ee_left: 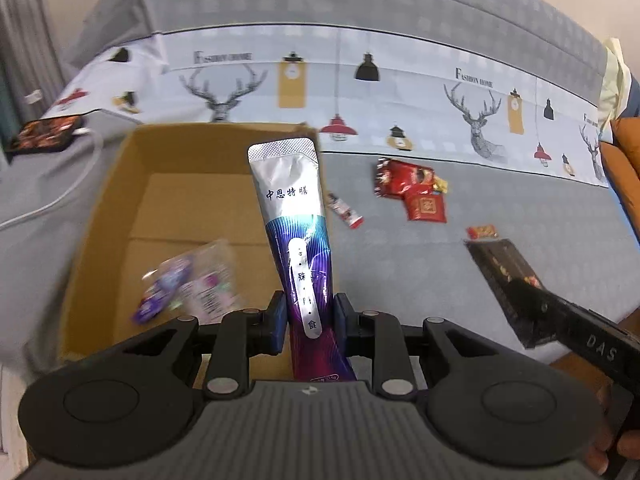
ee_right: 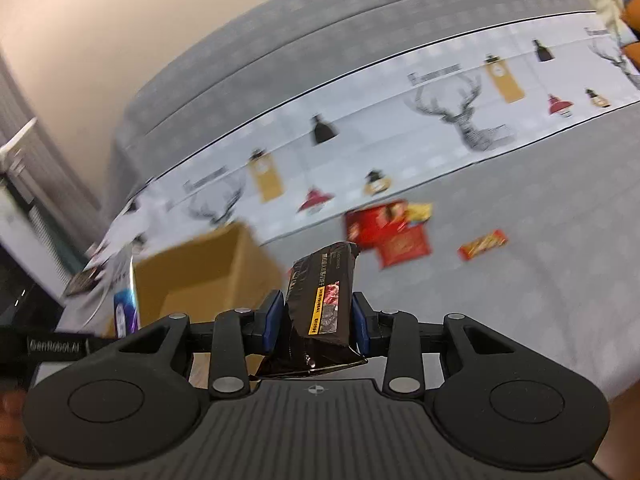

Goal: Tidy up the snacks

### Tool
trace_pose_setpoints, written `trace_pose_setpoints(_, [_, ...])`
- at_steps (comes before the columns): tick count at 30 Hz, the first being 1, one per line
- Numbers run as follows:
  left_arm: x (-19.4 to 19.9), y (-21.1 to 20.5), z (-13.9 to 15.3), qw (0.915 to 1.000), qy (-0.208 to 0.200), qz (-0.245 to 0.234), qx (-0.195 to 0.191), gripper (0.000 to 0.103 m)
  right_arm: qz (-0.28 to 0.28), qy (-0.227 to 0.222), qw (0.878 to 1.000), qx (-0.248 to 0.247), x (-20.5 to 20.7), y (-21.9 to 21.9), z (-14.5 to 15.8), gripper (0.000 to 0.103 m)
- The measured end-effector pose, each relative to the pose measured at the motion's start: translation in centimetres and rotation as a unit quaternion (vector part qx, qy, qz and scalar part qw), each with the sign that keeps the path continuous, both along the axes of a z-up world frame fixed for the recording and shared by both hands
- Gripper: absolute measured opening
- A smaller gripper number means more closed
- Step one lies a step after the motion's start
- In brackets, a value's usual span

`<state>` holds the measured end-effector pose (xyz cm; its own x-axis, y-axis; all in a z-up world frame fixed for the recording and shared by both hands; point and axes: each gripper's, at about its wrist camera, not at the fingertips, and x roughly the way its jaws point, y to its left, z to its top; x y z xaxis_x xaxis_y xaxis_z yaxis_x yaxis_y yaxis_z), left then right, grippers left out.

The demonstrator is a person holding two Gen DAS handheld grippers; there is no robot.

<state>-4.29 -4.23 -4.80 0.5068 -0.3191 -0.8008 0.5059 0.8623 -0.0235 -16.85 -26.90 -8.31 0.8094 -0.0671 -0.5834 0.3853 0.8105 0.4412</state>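
Left tool (ee_left: 307, 322) pinching tall silver-purple pouch (ee_left: 298, 216); right tool (ee_right: 316, 322) pinching crinkled black packet (ee_right: 322, 292).

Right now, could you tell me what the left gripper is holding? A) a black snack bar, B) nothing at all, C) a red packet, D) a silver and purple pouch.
D: the left gripper is shut on the silver and purple pouch, which stands up between its pads in front of the cardboard box.
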Motion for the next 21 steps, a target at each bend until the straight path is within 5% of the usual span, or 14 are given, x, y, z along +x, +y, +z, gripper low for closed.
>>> trace_pose_setpoints(12, [-5.8, 11.7, 1.0, 0.9989, -0.031, 0.031, -0.017, 0.027, 0.098, 0.026, 0.995, -0.007, -2.8, 11.7, 1.6, 0.039])
trace_pose_setpoints(21, [-6.7, 14.9, 1.3, 0.9974, -0.027, 0.050, -0.045, 0.027, 0.105, 0.020, 0.994, -0.028, -4.2, 14.9, 3.0, 0.039])
